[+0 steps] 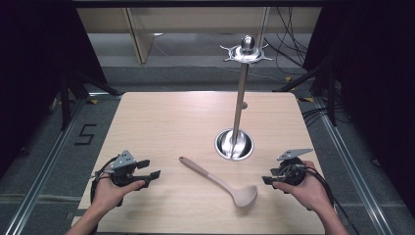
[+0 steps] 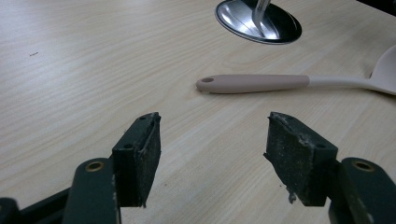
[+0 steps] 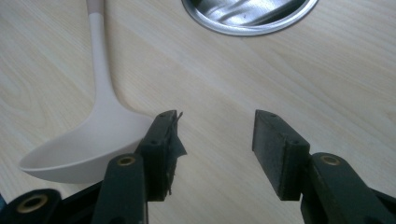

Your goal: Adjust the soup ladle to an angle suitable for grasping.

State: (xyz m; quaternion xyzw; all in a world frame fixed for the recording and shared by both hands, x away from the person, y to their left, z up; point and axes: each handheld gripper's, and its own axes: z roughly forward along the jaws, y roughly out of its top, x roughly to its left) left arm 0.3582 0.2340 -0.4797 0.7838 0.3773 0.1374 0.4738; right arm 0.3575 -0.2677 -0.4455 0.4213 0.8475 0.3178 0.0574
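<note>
A beige ladle (image 1: 220, 182) lies flat on the wooden table (image 1: 161, 122), handle end toward the left, bowl toward the front right. A metal utensil stand (image 1: 240, 98) rises from a round steel base (image 1: 234, 144), with a hook ring at its top (image 1: 246, 53). My left gripper (image 1: 152, 169) rests at the table's front left, open and empty, pointing at the ladle's handle (image 2: 254, 83). My right gripper (image 1: 266, 177) sits at the front right, open and empty, just right of the ladle's bowl (image 3: 88, 144). The stand's base (image 3: 247, 16) lies ahead of its jaws (image 3: 215, 140).
The table's edges drop to a grey floor with metal rails on both sides. Cables lie on the floor at the back right. Bare wood spreads across the table's left and far half.
</note>
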